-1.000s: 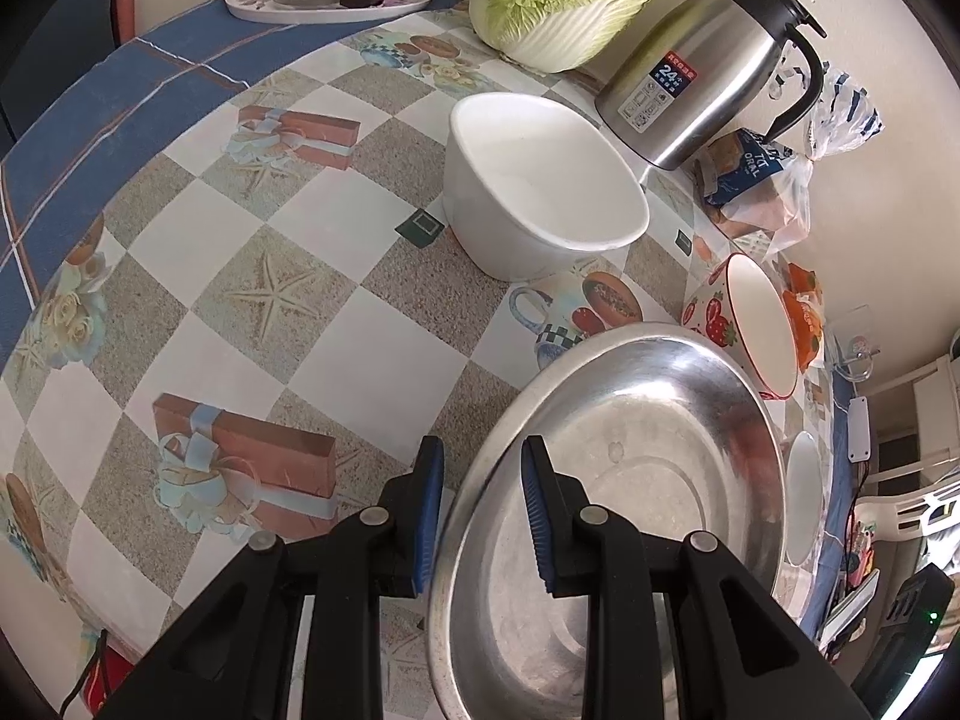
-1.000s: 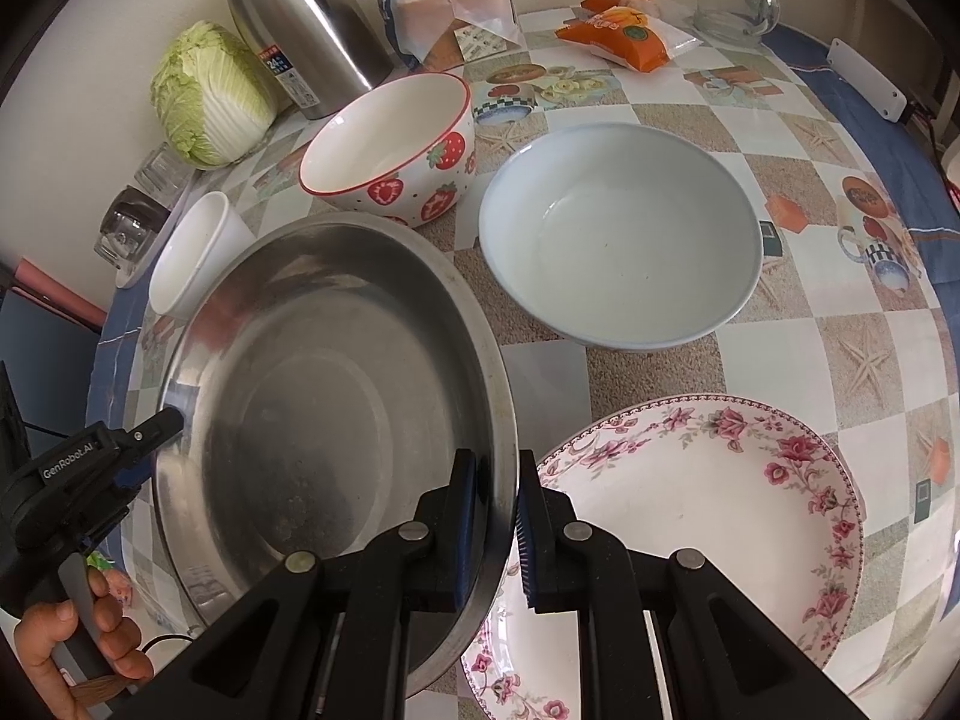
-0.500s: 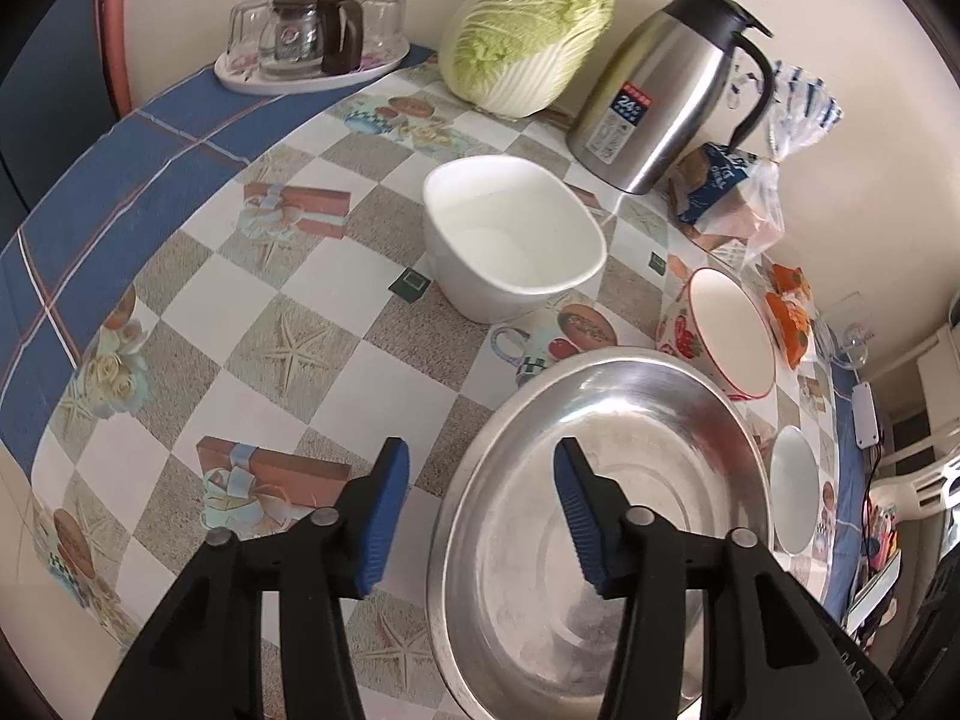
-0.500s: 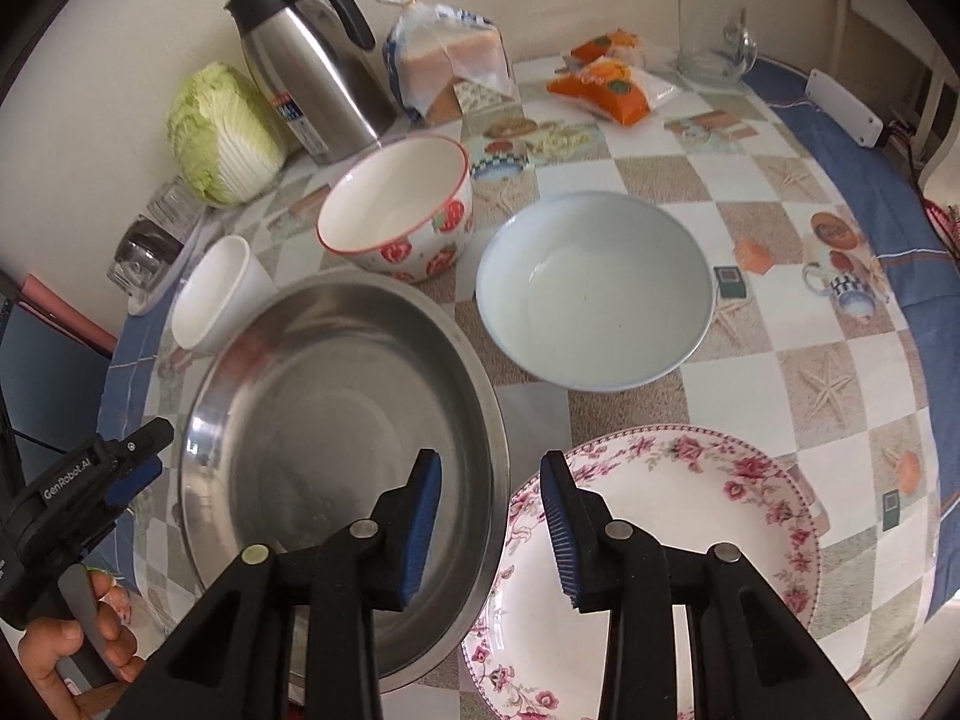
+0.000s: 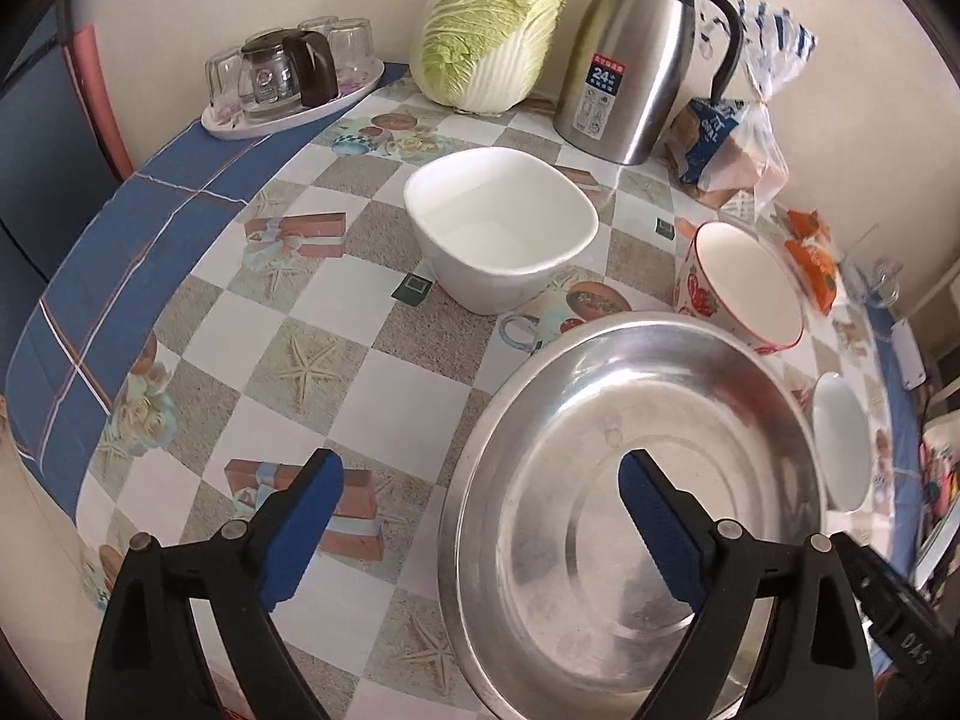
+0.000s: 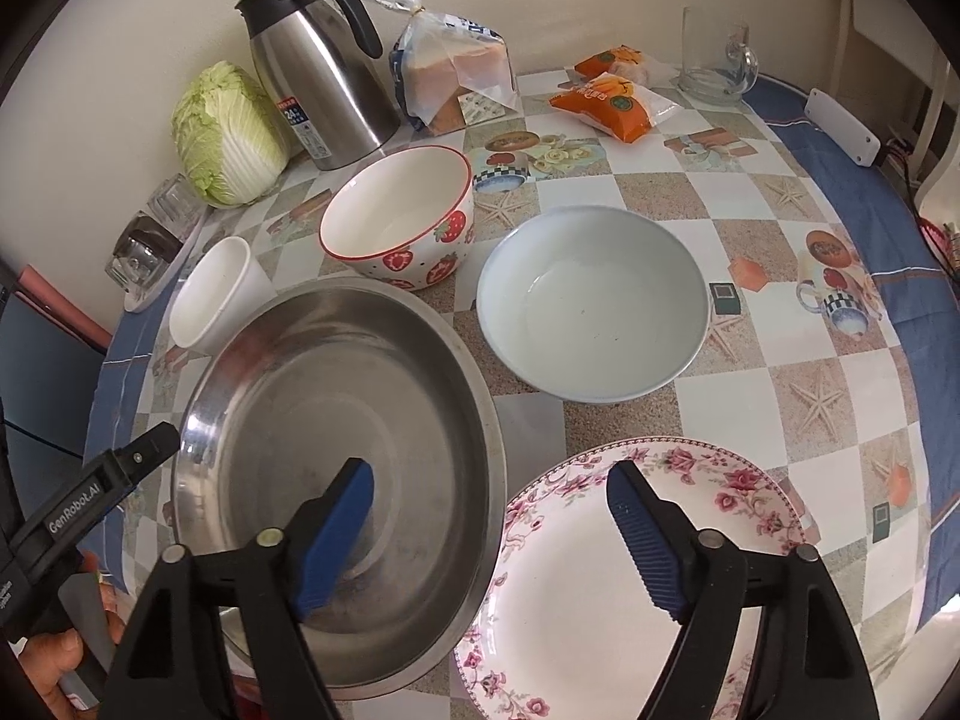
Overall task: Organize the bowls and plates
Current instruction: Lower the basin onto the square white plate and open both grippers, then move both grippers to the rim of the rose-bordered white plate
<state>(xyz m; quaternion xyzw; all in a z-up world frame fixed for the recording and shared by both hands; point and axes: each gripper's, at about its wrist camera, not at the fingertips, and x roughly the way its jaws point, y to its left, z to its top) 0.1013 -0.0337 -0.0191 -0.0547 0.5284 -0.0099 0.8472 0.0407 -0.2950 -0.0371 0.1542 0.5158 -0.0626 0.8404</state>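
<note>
A large steel basin [image 5: 630,480] [image 6: 336,450] rests on the table near the front edge. My left gripper [image 5: 480,516] is open and straddles its left rim from above. My right gripper [image 6: 489,531] is open above the basin's right rim and a floral plate [image 6: 612,588]. Behind stand a square white bowl [image 5: 501,228] [image 6: 210,294], a strawberry bowl [image 5: 744,288] [image 6: 399,216] and a pale blue bowl [image 6: 591,303] [image 5: 840,438].
A steel thermos jug [image 6: 318,60], a cabbage [image 6: 225,132], a bread bag [image 6: 453,78] and orange packets [image 6: 606,99] line the wall. A tray of glasses [image 5: 288,84] and a glass mug [image 6: 717,60] sit at the back corners.
Both grippers were shut on the basin's rim a second ago. They have opened wide and pulled back up. The basin now lies flat on the table.
</note>
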